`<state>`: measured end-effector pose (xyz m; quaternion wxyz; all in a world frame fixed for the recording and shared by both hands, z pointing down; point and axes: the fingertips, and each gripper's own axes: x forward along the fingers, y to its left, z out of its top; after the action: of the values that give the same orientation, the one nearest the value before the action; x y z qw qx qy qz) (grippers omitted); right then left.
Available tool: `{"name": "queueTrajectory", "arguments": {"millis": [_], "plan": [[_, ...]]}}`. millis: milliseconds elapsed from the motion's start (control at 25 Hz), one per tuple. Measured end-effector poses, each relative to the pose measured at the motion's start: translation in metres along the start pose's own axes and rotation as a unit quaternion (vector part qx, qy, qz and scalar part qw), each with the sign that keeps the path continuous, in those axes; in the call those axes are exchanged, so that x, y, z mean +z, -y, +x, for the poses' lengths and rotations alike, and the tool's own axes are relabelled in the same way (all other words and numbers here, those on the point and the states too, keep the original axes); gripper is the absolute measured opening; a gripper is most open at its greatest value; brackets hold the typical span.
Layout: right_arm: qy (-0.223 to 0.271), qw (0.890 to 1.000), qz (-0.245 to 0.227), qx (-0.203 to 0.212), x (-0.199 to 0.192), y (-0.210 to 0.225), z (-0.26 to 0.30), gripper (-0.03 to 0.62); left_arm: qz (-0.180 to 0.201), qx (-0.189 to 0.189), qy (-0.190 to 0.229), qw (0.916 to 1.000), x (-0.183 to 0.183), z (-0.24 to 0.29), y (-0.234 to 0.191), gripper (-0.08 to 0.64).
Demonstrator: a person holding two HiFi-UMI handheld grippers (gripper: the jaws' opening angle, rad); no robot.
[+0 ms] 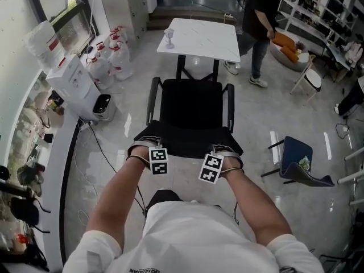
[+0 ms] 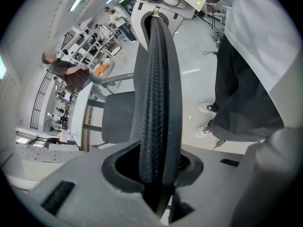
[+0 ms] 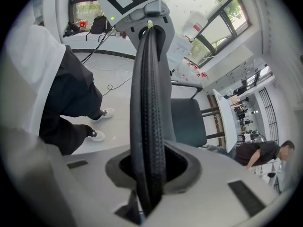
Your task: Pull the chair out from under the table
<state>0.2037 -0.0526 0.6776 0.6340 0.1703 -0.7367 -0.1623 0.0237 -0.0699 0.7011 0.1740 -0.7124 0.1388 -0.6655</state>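
The black office chair (image 1: 191, 104) stands pulled back from the white table (image 1: 200, 38), its seat out in the open. Its backrest top edge (image 1: 187, 147) is nearest me. My left gripper (image 1: 143, 148) sits on the left end of that edge and my right gripper (image 1: 226, 152) on the right end. In the left gripper view the ribbed black edge (image 2: 158, 103) runs straight between the jaws of the left gripper (image 2: 156, 176). The right gripper view shows the same edge (image 3: 147, 122) clamped in the right gripper (image 3: 149, 174). Each gripper shows at the top of the other's view.
A stemmed glass (image 1: 169, 36) stands on the table's left corner. A person (image 1: 260, 21) stands at the table's right. A blue chair (image 1: 298, 162) lies tipped on the floor at right. White boxes and water jugs (image 1: 105, 61) line the left wall, with a cable (image 1: 98, 147) on the floor.
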Motion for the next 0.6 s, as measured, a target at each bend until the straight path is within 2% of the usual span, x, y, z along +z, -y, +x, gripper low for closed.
{"name": "queueTrajectory", "arguments": {"millis": [600], "plan": [[-0.017, 1.000, 0.020, -0.001, 0.017, -0.032, -0.030, 0.072, 0.004, -0.018, 0.020, 0.9996, -0.009, -0.028, 0.026, 0.104]]}}
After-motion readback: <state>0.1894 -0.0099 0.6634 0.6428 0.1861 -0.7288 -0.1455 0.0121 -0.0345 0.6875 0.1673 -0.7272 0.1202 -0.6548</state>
